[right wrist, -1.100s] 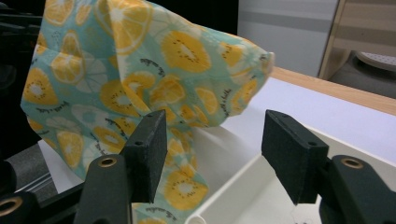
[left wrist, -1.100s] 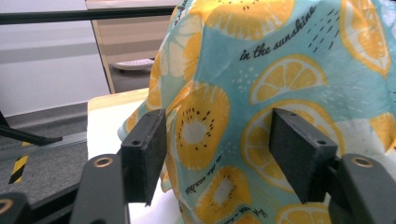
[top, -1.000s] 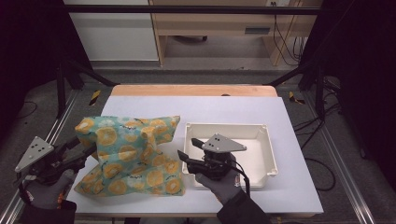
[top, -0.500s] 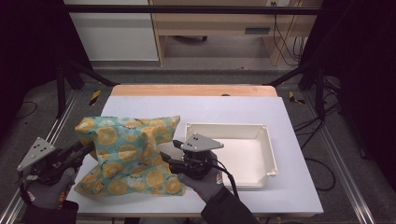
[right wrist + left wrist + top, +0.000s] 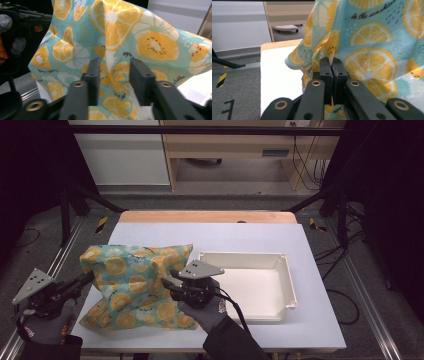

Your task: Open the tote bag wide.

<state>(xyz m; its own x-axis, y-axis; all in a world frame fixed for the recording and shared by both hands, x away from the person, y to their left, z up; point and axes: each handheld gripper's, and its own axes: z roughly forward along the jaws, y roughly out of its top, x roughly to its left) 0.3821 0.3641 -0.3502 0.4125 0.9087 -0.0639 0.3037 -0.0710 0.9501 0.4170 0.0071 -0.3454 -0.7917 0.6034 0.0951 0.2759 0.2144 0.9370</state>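
A teal cloth (image 5: 131, 270) printed with orange slices lies bunched on the left half of the white table, its left edge lifted. My left gripper (image 5: 90, 278) is at that edge; in the left gripper view the gripper (image 5: 331, 63) is shut on a thin fold of the cloth (image 5: 372, 37). My right gripper (image 5: 168, 283) is over the cloth's right part, beside the tray. In the right gripper view the gripper (image 5: 113, 71) is open, with a raised ridge of cloth (image 5: 140, 35) standing between its jaws.
A shallow white tray (image 5: 290, 285) sits on the right half of the table, close to the cloth's right edge. A wooden strip (image 5: 207, 216) runs along the table's far edge. Metal frame rails flank both sides. The other hand's gripper (image 5: 25, 17) shows at upper left.
My right gripper has moved left from over the tray onto the cloth. The left gripper has kept its hold, and the cloth's left edge stands a little higher.
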